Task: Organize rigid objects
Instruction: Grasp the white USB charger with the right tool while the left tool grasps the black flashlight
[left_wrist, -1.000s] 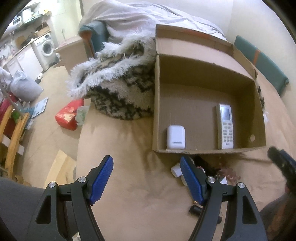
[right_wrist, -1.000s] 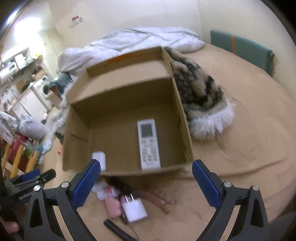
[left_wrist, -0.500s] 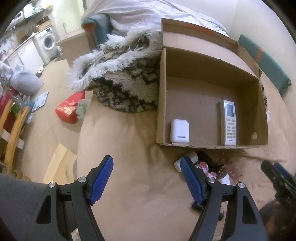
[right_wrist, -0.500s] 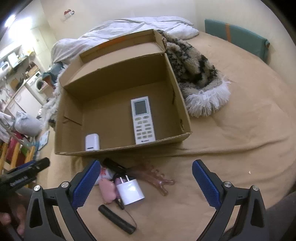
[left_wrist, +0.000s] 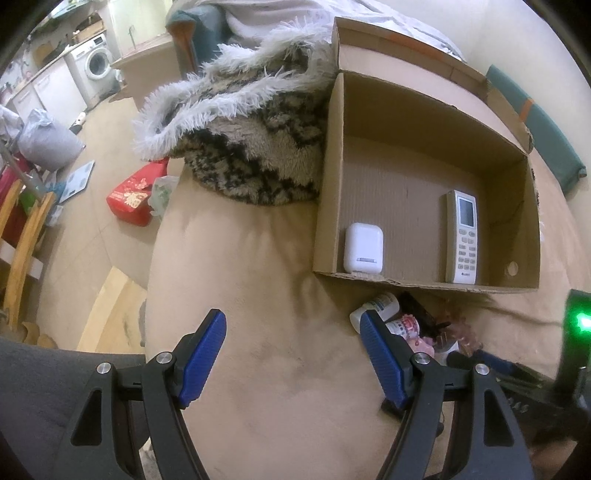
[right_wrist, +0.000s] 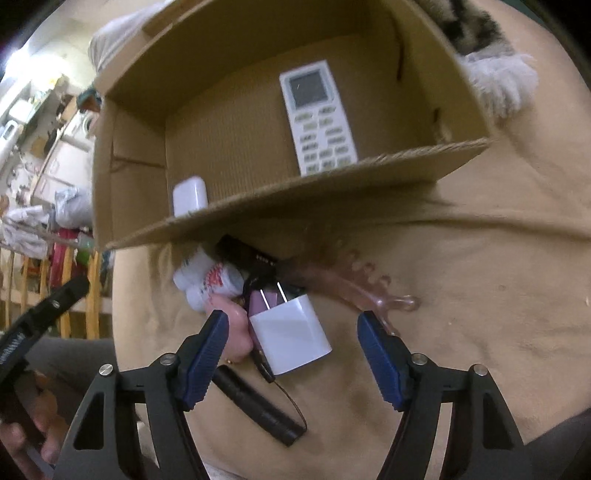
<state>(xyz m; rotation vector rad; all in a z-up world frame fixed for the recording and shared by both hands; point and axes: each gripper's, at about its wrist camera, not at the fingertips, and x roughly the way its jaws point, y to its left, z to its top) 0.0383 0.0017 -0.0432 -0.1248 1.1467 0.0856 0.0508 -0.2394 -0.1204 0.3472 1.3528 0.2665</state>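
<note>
An open cardboard box (left_wrist: 327, 206) lies on the tan bed cover and holds a white remote (left_wrist: 462, 236) and a white earbud case (left_wrist: 362, 246); both also show in the right wrist view, remote (right_wrist: 317, 118) and case (right_wrist: 190, 195). In front of the box lies a pile: a white plug charger (right_wrist: 291, 332), a white bottle (right_wrist: 207, 280), a pink item (right_wrist: 236, 332), a black cylinder (right_wrist: 258, 410) and a pink hair claw (right_wrist: 354, 291). My right gripper (right_wrist: 293, 328) is open, low over the charger. My left gripper (left_wrist: 293, 332) is open and empty over bare cover.
A furry black-and-white throw (left_wrist: 251, 140) lies against the box's left side. The bed edge drops to the floor at left, with a red bag (left_wrist: 133, 195) and a washing machine (left_wrist: 98, 62). A teal cushion (left_wrist: 543, 136) sits far right.
My right gripper has dropped forward and down toward the pile, so the charger now sits between its fingers. My left gripper has drawn slightly back and up from the box.
</note>
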